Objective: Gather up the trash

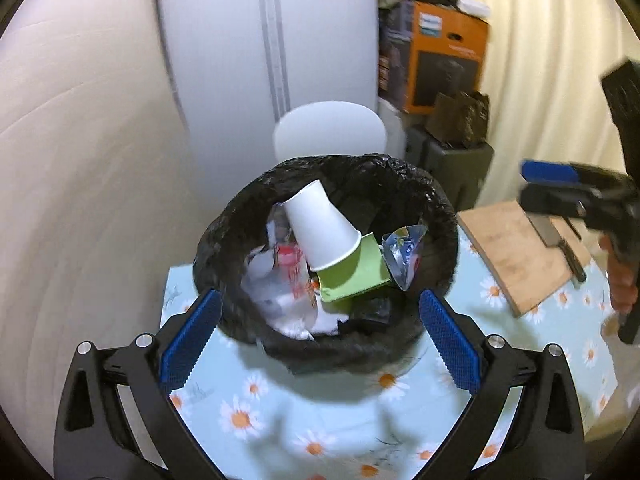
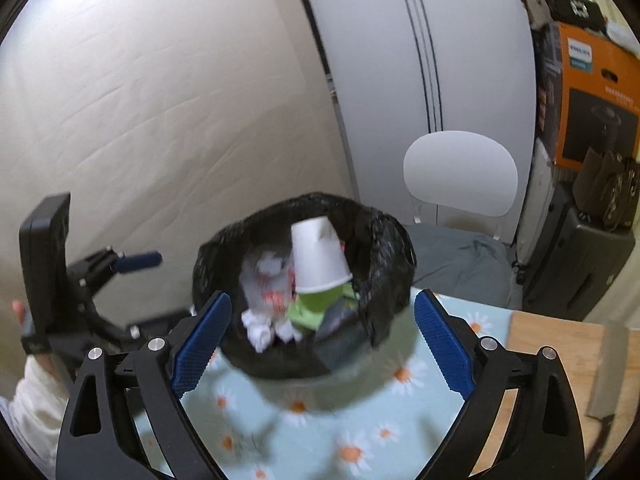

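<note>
A bin lined with a black bag (image 1: 436, 208) (image 2: 390, 240) stands on the daisy-print tablecloth (image 1: 320, 420) (image 2: 320, 408). Inside lie an upturned white paper cup (image 1: 320, 224) (image 2: 318, 256), a green carton (image 1: 356, 272) (image 2: 312, 308), a silvery wrapper (image 1: 402, 256), a red-printed plastic wrapper (image 1: 292, 276) and crumpled white paper (image 2: 264, 328). My left gripper (image 1: 320, 338) is open and empty just before the bin's near rim. My right gripper (image 2: 322, 338) is open and empty, also just before the bin. Each gripper shows in the other's view: the right (image 1: 560, 184), the left (image 2: 132, 262).
A wooden cutting board (image 1: 520, 256) (image 2: 560, 360) with a cleaver (image 1: 560, 244) lies on the table to the right. A white chair (image 1: 330, 128) (image 2: 460, 172) stands behind the bin. A white fridge, an orange box (image 1: 444, 56) and a dark suitcase stand further back.
</note>
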`<act>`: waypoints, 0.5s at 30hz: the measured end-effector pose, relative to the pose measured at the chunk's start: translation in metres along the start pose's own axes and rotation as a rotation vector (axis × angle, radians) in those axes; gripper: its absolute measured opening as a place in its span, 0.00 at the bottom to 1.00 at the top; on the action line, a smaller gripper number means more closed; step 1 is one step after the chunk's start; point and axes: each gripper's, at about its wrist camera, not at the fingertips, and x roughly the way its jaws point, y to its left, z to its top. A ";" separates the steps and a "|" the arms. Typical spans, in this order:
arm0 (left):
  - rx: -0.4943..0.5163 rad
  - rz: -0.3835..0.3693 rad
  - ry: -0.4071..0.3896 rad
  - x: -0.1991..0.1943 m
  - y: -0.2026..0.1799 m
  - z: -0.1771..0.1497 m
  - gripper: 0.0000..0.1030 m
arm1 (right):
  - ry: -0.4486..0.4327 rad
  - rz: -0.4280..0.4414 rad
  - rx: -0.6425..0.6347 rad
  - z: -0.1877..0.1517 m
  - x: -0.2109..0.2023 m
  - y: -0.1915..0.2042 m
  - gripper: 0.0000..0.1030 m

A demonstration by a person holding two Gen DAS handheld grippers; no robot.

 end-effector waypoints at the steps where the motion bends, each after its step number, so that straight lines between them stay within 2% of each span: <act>1: -0.028 0.003 0.004 -0.007 -0.003 -0.005 0.94 | 0.005 0.000 -0.012 -0.003 -0.005 0.001 0.87; 9: -0.086 0.074 0.009 -0.039 -0.035 -0.041 0.94 | 0.021 0.007 -0.064 -0.046 -0.051 0.004 0.89; 15: -0.146 0.090 0.019 -0.053 -0.051 -0.070 0.94 | 0.050 -0.004 -0.062 -0.076 -0.071 0.001 0.90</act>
